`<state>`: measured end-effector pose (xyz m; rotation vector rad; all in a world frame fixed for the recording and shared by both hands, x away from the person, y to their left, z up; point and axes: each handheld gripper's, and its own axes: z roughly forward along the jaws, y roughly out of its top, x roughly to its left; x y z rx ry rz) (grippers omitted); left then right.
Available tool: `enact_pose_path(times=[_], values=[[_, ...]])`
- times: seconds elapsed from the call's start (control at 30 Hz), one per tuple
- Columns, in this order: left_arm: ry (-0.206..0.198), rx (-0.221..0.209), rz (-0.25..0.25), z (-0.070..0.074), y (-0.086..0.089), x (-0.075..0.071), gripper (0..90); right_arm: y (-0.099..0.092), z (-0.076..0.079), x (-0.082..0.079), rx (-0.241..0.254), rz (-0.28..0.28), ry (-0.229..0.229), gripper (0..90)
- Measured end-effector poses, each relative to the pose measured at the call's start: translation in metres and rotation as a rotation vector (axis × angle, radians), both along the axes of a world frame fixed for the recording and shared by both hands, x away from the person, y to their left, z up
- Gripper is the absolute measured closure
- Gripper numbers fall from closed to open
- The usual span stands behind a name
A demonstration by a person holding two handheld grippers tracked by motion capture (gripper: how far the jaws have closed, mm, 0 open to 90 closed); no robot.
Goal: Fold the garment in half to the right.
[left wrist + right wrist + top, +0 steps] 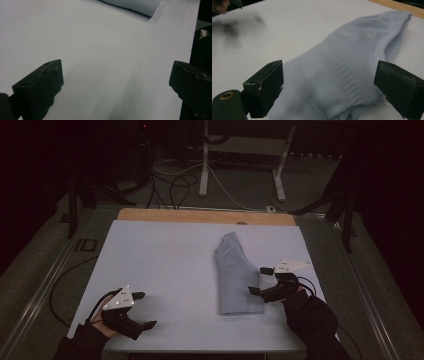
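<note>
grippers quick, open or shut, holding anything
left gripper: open, holding nothing, over the bare white mat.
right gripper: open, holding nothing, beside the pale blue sock.

Left gripper low at near-left, held in left hand, dark sleeve entering from bottom edge. Fingers spread wide, nothing between them, pointing right and slightly forward. Grey plate on top faces up.

Right gripper at near-right, held in right hand, dark sleeve rising from bottom right. Fingers wide apart, aimed left. Contact at tips unclear, dim view; likely hovering. Both forearms angled inward.
</note>
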<state>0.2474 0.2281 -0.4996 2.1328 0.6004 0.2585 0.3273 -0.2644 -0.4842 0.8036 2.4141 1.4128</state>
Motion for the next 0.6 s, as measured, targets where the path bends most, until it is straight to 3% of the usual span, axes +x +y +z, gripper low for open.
enact_pose_path(times=[0.3,0.6], values=[[-0.001,0.0,0.003,0.0,0.001,0.0,0.4,-0.017,-0.019,-0.014,-0.022,-0.069,0.012,9.0],[-0.004,0.003,0.001,0.0,0.001,0.0,0.4,-0.027,-0.032,-0.024,-0.025,-0.096,0.045,9.0]])
